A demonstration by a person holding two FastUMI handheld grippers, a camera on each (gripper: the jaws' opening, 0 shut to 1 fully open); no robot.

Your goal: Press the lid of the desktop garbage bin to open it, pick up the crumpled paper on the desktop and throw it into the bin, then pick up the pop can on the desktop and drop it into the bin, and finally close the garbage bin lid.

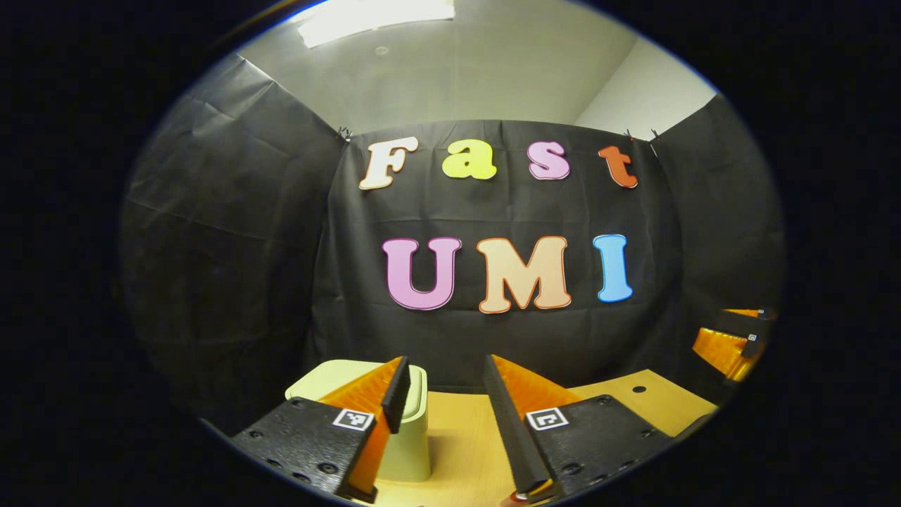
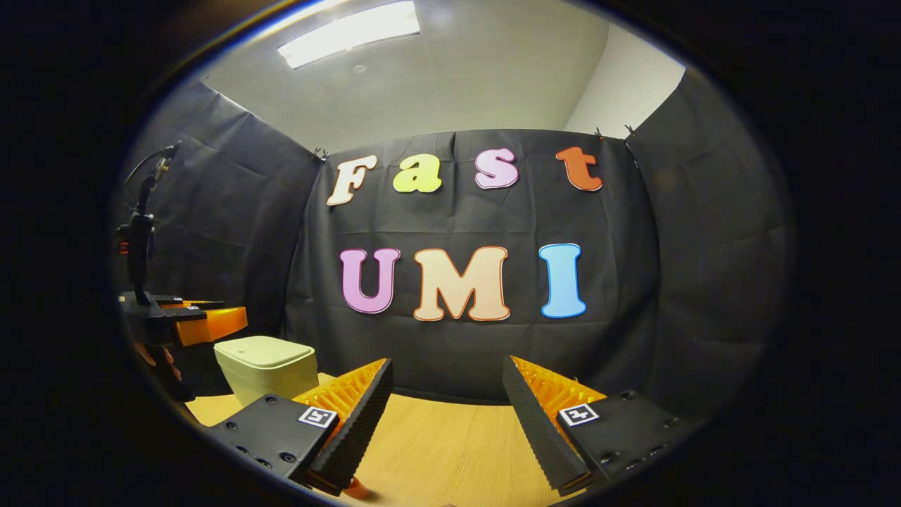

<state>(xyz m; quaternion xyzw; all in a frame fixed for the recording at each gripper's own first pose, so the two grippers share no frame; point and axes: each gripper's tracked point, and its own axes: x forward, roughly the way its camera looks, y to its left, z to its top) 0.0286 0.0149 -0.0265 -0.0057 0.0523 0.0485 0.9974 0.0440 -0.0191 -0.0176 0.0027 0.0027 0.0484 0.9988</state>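
Left gripper (image 1: 442,384), bottom centre of the left gripper view: one. Jaws parted to a moderate gap, nothing between them.

Right gripper (image 2: 447,391), bottom centre of the right gripper view: one. Jaws spread wide, nothing held. It also appears at the far right edge of the left gripper view.

Desktop (image 2: 436,451): one, pale wood, lower part of both views.

Garbage bin (image 1: 412,451): one, pale cream plastic, lid down. In the left gripper view it stands at lower centre-left, just behind and partly hidden by that gripper's left finger; in the right gripper view it sits at lower left, near the back of the desktop. Judged light, rigid and smooth-walled, so a firm push could slide it. The lid is the part to press, from above, on its flat top rather than at the rim; the exact release spot cannot be told.

Red scrap at the bottom edge, below the fingers, in both views: too little showing to identify.

Stand with cable (image 2: 141,239): one, left edge of the right gripper view, behind the other gripper.
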